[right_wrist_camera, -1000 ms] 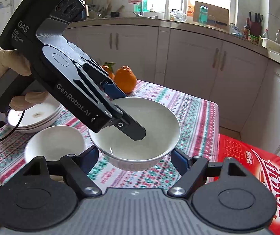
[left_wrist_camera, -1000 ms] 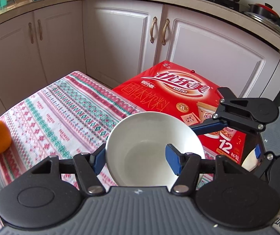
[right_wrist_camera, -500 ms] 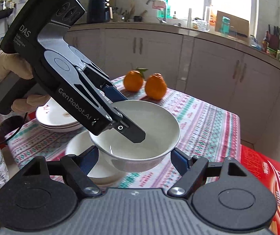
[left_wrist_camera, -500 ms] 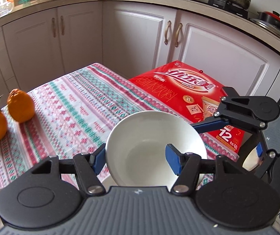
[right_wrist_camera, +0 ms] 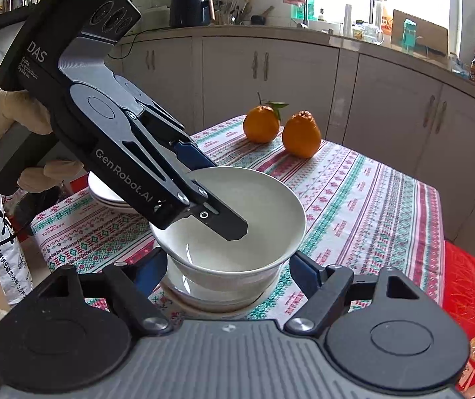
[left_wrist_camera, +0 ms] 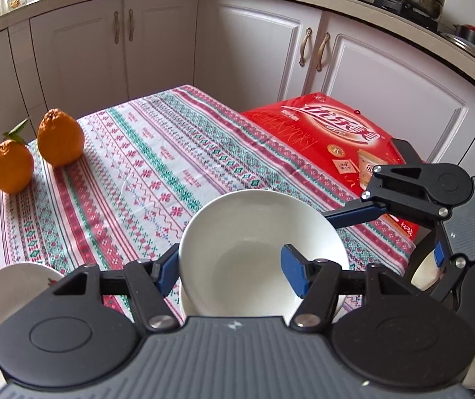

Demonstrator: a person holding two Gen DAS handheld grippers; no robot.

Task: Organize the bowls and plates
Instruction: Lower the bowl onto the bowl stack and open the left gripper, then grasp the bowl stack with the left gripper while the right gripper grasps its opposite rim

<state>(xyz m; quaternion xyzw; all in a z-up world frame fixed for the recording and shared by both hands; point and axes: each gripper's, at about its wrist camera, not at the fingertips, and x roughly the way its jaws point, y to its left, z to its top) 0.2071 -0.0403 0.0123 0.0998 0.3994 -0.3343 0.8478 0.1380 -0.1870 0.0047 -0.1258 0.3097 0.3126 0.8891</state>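
White kitchen cabinets (left_wrist_camera: pixel 250 50) curve round a table under a striped red-and-green tablecloth (left_wrist_camera: pixel 144 173), with a red carton (left_wrist_camera: pixel 333 133) standing off its far edge. From the left, a gloved hand (right_wrist_camera: pixel 11 116) tilts the left gripper (right_wrist_camera: pixel 204 186) steeply downward; its jaws are clenched on the near wall of a white bowl (right_wrist_camera: pixel 254 206), one finger outside the rim, the other inside. That bowl sits in, or just above, a second bowl (right_wrist_camera: pixel 204 296) near the table's front edge; contact between them cannot be told. The right gripper (right_wrist_camera: pixel 227 269) stands released, its fingers flanking both bowls without touching. Stacked plates (right_wrist_camera: pixel 104 196) lie behind the left gripper. Two oranges (right_wrist_camera: pixel 284 126) sit at the far corner, well apart, with bare cloth between.
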